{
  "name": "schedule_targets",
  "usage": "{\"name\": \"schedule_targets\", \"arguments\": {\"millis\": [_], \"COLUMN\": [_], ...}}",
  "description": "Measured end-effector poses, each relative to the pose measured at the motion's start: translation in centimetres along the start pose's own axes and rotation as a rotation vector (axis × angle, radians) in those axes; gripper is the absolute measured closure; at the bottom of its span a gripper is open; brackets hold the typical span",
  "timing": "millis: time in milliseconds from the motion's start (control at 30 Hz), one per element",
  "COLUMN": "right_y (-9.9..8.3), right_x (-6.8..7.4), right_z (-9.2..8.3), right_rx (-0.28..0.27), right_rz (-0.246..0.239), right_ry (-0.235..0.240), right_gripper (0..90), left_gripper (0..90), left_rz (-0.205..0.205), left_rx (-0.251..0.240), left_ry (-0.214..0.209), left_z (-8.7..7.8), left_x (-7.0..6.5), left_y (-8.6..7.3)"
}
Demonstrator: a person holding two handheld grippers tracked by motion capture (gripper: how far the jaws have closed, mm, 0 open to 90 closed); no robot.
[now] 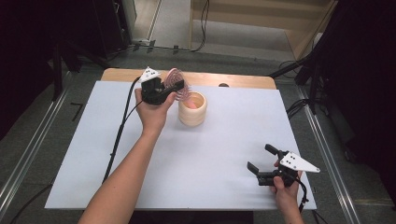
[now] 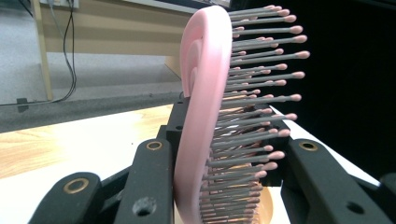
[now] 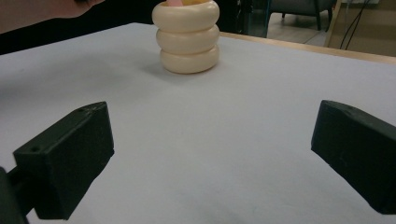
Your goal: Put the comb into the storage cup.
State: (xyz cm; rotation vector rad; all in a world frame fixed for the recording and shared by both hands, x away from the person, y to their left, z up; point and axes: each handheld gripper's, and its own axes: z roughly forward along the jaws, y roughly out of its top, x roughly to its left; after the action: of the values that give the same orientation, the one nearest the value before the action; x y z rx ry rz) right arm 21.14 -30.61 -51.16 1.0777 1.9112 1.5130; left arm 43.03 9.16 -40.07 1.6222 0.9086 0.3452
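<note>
One hairbrush (image 2: 205, 116) between left claw (image 2: 224, 158) jaws

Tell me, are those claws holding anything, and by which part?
The left gripper clamps a pink hairbrush across its head, back and bristles between the jaws, above the cream holder. The right gripper is open, holding nothing.

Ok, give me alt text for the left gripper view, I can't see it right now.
A pink hairbrush stands clamped between the left gripper's two black jaws, its grey bristles pointing right. Below it shows the rim of a cream holder; behind lies the white table.
</note>
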Motion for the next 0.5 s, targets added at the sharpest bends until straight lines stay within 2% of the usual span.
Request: {"name": "schedule_targets", "arguments": {"millis": [500], "right_y": [0.00], "right_x": [0.01], "right_z": [0.01], "right_rx": [0.001], "right_rz": [-0.001], "right_ry": [-0.001], "right_gripper": [0.0], "left_gripper": [65.5], "left_rz": [-0.012], "left_rx": [0.017], "left_ry": [0.009], "left_z": [0.57], "left_x": [0.03], "left_y": [-0.92]}}
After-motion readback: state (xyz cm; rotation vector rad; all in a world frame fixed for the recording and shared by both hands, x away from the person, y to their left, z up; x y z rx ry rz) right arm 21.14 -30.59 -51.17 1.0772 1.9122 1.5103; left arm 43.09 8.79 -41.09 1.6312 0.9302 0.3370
